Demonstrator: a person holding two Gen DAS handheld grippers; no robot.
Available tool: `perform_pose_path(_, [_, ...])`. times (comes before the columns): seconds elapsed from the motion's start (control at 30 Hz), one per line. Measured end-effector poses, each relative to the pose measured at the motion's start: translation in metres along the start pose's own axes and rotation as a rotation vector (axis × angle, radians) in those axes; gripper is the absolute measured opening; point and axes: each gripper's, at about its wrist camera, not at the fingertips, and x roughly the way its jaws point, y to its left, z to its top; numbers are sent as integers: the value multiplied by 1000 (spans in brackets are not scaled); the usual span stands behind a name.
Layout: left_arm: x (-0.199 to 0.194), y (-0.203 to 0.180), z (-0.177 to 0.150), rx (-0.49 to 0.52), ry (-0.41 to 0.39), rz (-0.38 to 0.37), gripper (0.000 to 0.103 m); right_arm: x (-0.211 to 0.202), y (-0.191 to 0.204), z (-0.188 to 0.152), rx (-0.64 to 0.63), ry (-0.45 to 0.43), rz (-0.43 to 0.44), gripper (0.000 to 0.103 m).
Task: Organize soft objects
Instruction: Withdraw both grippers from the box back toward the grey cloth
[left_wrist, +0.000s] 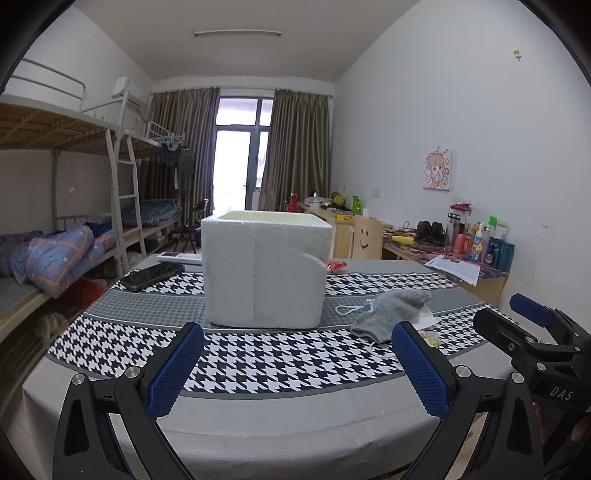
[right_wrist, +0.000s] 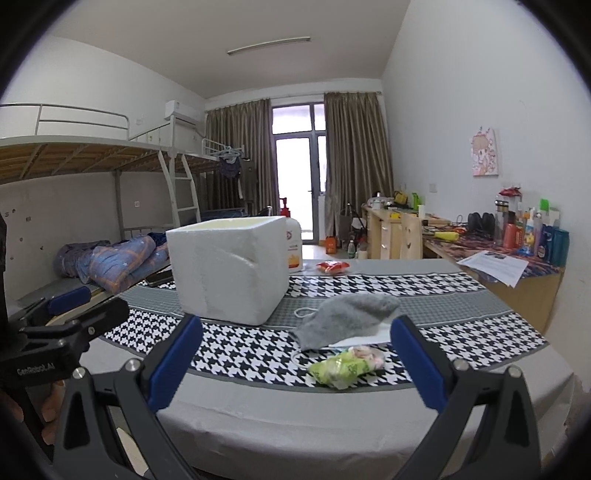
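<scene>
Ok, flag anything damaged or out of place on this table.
The foam box has a dent in its right side near the top. A grey cloth lies crumpled over white paper and a cable, with a green packet loose in front of it. Nothing is spilled.

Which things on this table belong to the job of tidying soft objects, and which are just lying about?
Job:
grey cloth
green packet
foam box
left gripper, open
right gripper, open

Lying about:
phone
white cable
red packet
bottle
</scene>
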Motion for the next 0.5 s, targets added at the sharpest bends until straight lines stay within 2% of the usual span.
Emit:
perform_pose_path(0.4, [21, -2, -2, 8, 24, -18, 102, 15, -16, -2, 65, 28, -21, 103])
perform_pose_path(0.5, [27, -1, 0, 7, 26, -22, 102, 21, -20, -3, 89, 42, -4, 103])
